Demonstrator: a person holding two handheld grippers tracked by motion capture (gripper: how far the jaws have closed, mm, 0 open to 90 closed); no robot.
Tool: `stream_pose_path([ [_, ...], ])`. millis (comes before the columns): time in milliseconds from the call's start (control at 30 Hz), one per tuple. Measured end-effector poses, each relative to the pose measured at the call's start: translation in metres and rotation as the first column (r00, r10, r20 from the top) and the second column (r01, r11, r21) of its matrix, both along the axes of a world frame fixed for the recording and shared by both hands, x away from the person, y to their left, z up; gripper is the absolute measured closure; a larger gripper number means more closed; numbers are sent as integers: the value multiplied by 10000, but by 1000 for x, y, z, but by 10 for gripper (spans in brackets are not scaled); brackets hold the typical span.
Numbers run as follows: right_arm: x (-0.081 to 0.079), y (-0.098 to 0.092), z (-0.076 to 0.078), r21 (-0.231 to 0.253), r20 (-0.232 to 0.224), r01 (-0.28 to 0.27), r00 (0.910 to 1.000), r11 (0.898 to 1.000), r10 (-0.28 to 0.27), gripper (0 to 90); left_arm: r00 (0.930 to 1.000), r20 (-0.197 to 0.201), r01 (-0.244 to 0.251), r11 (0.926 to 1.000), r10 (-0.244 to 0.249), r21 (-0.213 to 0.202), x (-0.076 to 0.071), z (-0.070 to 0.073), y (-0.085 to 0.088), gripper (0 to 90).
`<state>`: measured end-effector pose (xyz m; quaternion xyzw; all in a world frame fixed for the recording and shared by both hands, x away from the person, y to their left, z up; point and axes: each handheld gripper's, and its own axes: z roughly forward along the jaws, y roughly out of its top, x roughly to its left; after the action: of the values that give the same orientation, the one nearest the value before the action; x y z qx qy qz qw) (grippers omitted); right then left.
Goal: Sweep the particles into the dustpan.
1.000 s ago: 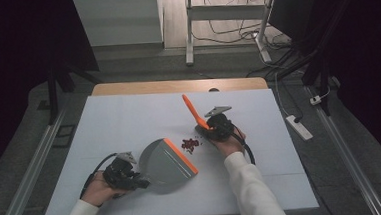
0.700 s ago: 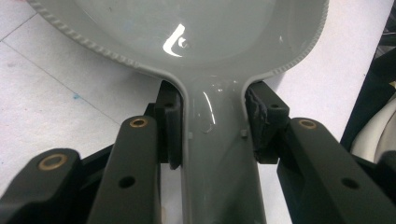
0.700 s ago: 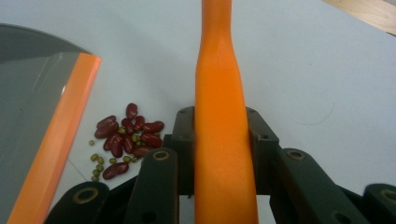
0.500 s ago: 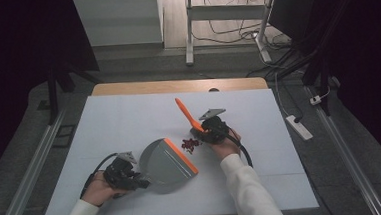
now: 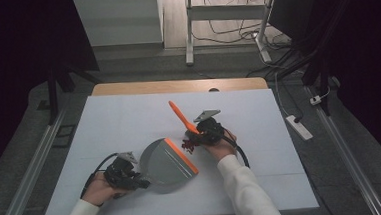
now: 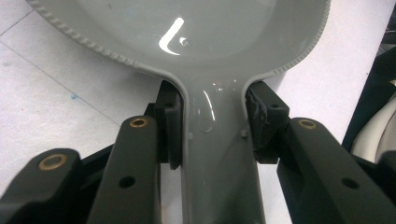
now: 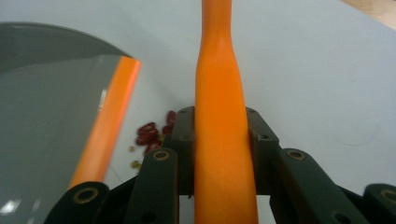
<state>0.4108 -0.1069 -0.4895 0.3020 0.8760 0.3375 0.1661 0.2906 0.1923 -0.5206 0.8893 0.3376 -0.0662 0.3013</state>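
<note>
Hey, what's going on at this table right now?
A person is sweeping up. The left gripper is clamped on the handle of a grey dustpan lying on the white table. The right gripper holds an orange brush handle. A small pile of dark red beans sits on the table just off the dustpan's orange lip.

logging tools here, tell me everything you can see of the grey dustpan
The glossy grey plastic dustpan has a rounded scoop, a finely ribbed rim and an orange strip along its straight front lip. It sits on the white table, lip turned toward the small pile of dark red beans. Its narrow grey handle is clamped between the left gripper fingers.
</note>
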Motion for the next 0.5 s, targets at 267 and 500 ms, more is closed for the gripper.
stream_pose_path([
  [267, -6, 9, -1, -122, 73, -197, 9998, 9997, 198, 705, 10000, 7, -7, 10000, 7, 13, 0, 0, 0, 620],
  [500, -9, 14, -2, -40, 79, -460, 9989, 9989, 460, 705, 10000, -15, 20, 10000, -20, 38, 0, -1, -1, 620],
])
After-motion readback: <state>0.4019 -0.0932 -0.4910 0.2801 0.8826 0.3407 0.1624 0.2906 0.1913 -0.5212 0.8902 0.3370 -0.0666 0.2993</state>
